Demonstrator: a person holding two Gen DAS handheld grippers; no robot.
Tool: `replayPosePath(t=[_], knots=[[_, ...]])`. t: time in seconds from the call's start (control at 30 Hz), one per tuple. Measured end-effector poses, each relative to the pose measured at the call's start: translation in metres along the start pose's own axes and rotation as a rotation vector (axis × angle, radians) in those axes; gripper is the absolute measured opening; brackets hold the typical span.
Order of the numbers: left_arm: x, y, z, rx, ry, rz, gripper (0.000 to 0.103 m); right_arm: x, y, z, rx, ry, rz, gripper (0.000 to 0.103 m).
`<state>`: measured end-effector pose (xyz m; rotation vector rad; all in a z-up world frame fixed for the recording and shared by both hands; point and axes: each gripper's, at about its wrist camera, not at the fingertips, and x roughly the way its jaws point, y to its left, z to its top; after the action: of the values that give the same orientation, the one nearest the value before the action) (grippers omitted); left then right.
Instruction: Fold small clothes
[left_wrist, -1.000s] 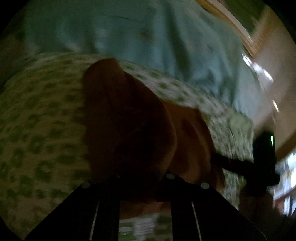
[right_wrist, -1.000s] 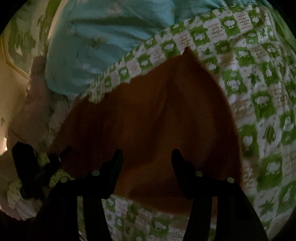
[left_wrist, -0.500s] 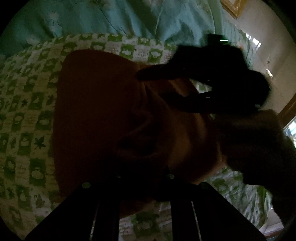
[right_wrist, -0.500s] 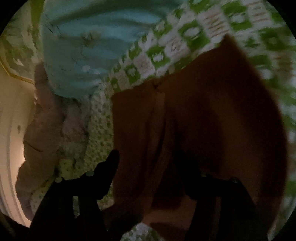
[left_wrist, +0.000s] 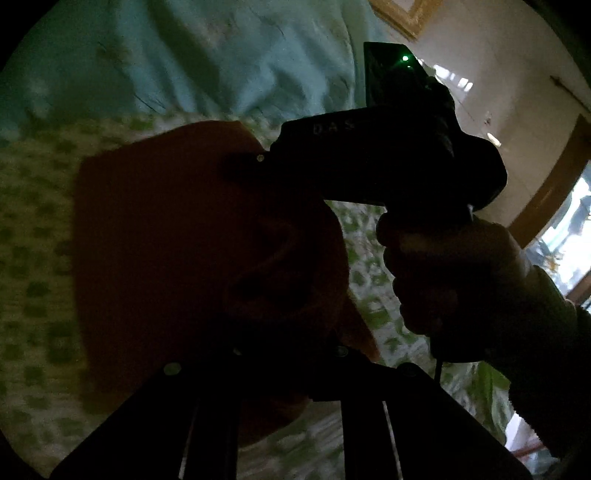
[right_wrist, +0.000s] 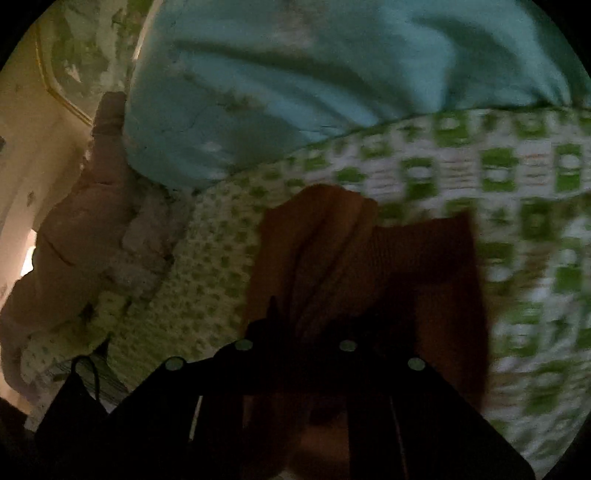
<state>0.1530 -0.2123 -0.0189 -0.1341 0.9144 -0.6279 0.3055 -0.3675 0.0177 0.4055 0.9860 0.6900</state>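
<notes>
Green-checked bedding (right_wrist: 517, 177) carries the rust-orange garment (right_wrist: 406, 258) below a teal pillow (right_wrist: 295, 74). Left claw (left_wrist: 284, 354) pinches its bunched cloth; right claw (right_wrist: 295, 332) is closing on another fold, mid-fold. Next, seemingly, lay both edges flat together.

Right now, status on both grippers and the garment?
Left gripper shut on the orange garment. Right gripper closing on it. Garment bunched on green checked bedcover. Nothing in the way.

one small garment (left_wrist: 166, 240), rust-orange, plain, fine ribbed knit. lies on a green-and-white checked bedspread (right_wrist: 517, 177), partly doubled over itself with soft folds running lengthwise. near edge bunched and lifted. colours dim, far edges blurred in both views.
</notes>
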Motion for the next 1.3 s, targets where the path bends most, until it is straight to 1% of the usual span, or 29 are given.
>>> replayPosePath(t=[0.1,0.17,0.23,0.37,0.43,0.53,0.6,0.63,0.67,0.7,0.73,0.77,0.8,0.83,0.87,0.9,0.97,1.0,1.07,1.17,1.3], knots=[[0.032,-0.006,-0.005,0.003,0.064,-0.016,0.01,0.003,-0.037,-0.01,0.044,0.024,-0.055,0.015],[0.042,-0.011,-0.009,0.018,0.084,-0.013,0.01,0.007,-0.052,-0.018,0.06,0.037,-0.081,0.015],[0.051,-0.016,-0.012,0.038,0.1,0.001,0.011,0.01,-0.062,-0.022,0.067,0.041,-0.087,0.015],[0.059,-0.015,-0.012,0.024,0.118,-0.003,0.014,0.011,-0.076,-0.027,0.061,0.037,-0.085,0.015],[0.066,-0.013,-0.005,0.016,0.129,-0.015,0.018,0.012,-0.077,-0.028,0.042,0.027,-0.086,0.015],[0.06,-0.016,-0.006,0.023,0.142,-0.036,0.024,0.011,-0.077,-0.031,0.026,0.024,-0.09,0.015],[0.051,-0.018,-0.009,0.016,0.16,-0.06,0.033,0.011,-0.076,-0.03,0.028,0.029,-0.098,0.017],[0.047,-0.017,-0.011,0.009,0.166,-0.068,0.037,0.008,-0.077,-0.03,0.034,0.029,-0.101,0.019],[0.043,-0.016,-0.011,0.004,0.169,-0.069,0.046,0.006,-0.077,-0.03,0.039,0.026,-0.11,0.023],[0.033,-0.014,-0.013,0.0,0.168,-0.06,0.054,0.002,-0.077,-0.031,0.041,0.025,-0.123,0.03],[0.026,-0.01,-0.012,-0.002,0.164,-0.055,0.056,-0.004,-0.076,-0.031,0.05,0.022,-0.156,0.035],[0.02,-0.006,-0.013,-0.003,0.162,-0.051,0.06,-0.009,-0.076,-0.033,0.055,0.016,-0.17,0.043],[0.008,0.0,-0.015,-0.008,0.16,-0.038,0.062,-0.018,-0.074,-0.035,0.061,-0.003,-0.182,0.048],[0.002,0.006,-0.016,-0.014,0.157,-0.03,0.063,-0.022,-0.072,-0.037,0.066,-0.015,-0.184,0.062],[-0.006,0.015,-0.017,-0.028,0.152,-0.013,0.067,-0.028,-0.07,-0.04,0.072,-0.03,-0.187,0.077],[-0.01,0.022,-0.018,-0.04,0.15,0.002,0.072,-0.034,-0.068,-0.044,0.079,-0.045,-0.189,0.086],[-0.021,0.048,-0.018,-0.093,0.149,0.06,0.074,-0.04,-0.063,-0.049,0.089,-0.069,-0.194,0.088],[-0.022,0.055,-0.017,-0.106,0.146,0.071,0.074,-0.042,-0.061,-0.053,0.099,-0.074,-0.195,0.088],[-0.023,0.081,-0.013,-0.161,0.146,0.122,0.074,-0.039,-0.061,-0.058,0.115,-0.071,-0.192,0.088],[-0.022,0.109,-0.008,-0.236,0.146,0.128,0.074,-0.03,-0.064,-0.062,0.135,-0.058,-0.183,0.088],[-0.012,0.132,0.003,-0.279,0.129,0.133,0.074,-0.017,-0.069,-0.06,0.146,-0.036,-0.168,0.088]])
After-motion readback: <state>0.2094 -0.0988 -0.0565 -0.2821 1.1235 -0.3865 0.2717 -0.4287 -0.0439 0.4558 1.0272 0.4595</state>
